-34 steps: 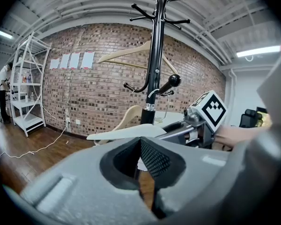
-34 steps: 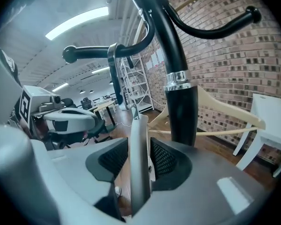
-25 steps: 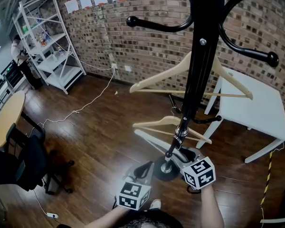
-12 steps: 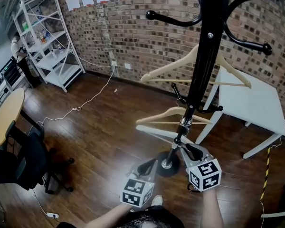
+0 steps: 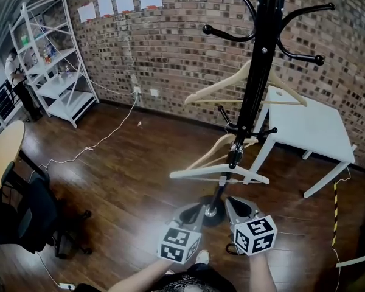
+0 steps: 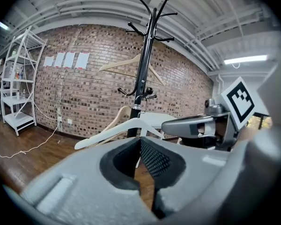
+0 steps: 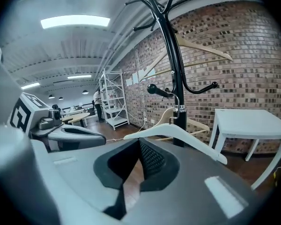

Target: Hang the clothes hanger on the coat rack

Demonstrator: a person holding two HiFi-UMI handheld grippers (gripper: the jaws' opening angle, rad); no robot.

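Observation:
A black coat rack [image 5: 256, 84] stands in front of me, also seen in the left gripper view [image 6: 143, 78] and the right gripper view [image 7: 174, 74]. A white hanger [image 5: 194, 174] hangs by its hook from a low peg on the pole, free of both grippers [image 6: 111, 131] [image 7: 189, 138]. Behind it hangs a wooden hanger [image 5: 214, 149], and another wooden hanger [image 5: 228, 84] hangs higher up. My right gripper [image 5: 238, 202] is just below the white hanger; its jaws have just been closing and are shut with nothing between them [image 7: 139, 148]. My left gripper [image 5: 192, 210] is beside it, shut and empty [image 6: 139, 143].
The rack's round base [image 5: 210, 215] sits on the wooden floor just ahead of both grippers. A white table [image 5: 313, 129] stands to the right of the rack. At the left are a white shelf unit [image 5: 50, 62], a round wooden table [image 5: 3, 154], a black chair [image 5: 30, 215] and a white floor cable [image 5: 103, 137].
Both grippers have drawn back from the rack pole. The right gripper has let go of the white hanger and shut. The hanger now hangs alone on the low peg.

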